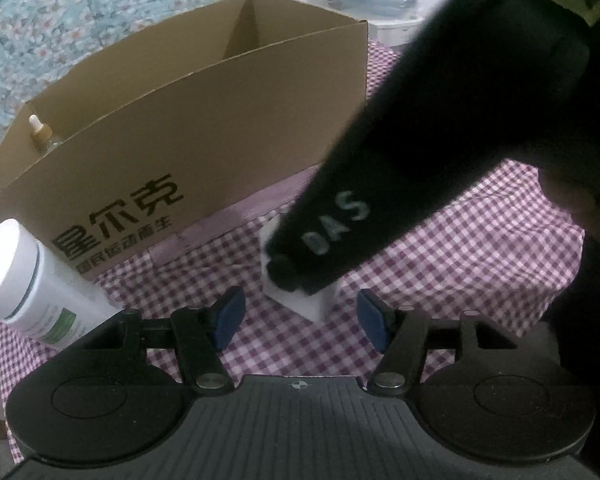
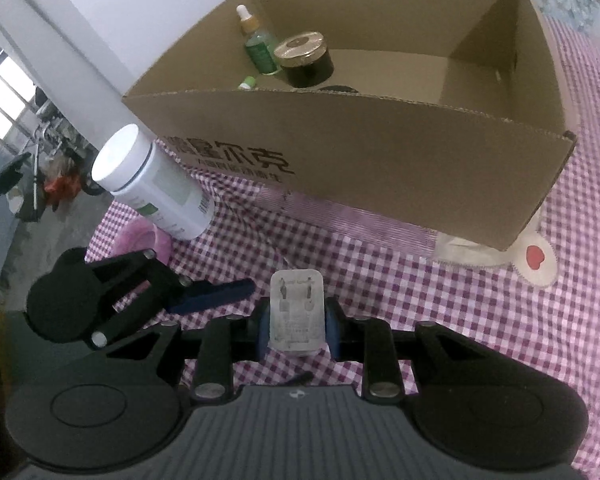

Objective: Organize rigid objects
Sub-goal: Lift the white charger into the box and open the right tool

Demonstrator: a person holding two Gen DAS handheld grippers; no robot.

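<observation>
My right gripper (image 2: 298, 329) is shut on a white plug adapter (image 2: 297, 312), prongs facing up, just above the purple checked cloth. In the left wrist view the right gripper's black housing (image 1: 400, 168) covers most of the adapter (image 1: 314, 306). My left gripper (image 1: 302, 316) stands open right in front of it, pads apart and touching nothing. One of its blue fingers (image 2: 220, 295) shows beside the adapter. Behind stands an open cardboard box (image 2: 380, 160) holding a green dropper bottle (image 2: 260, 46) and a dark jar with a gold lid (image 2: 305, 60). A white bottle (image 2: 156, 188) stands by the box's left corner.
The table's left edge drops off beyond the white bottle (image 1: 28, 280). A pink object (image 2: 140, 240) lies near that edge. A beige patch with a red heart (image 2: 536, 258) pokes out under the box's right corner. The box's right half holds nothing visible.
</observation>
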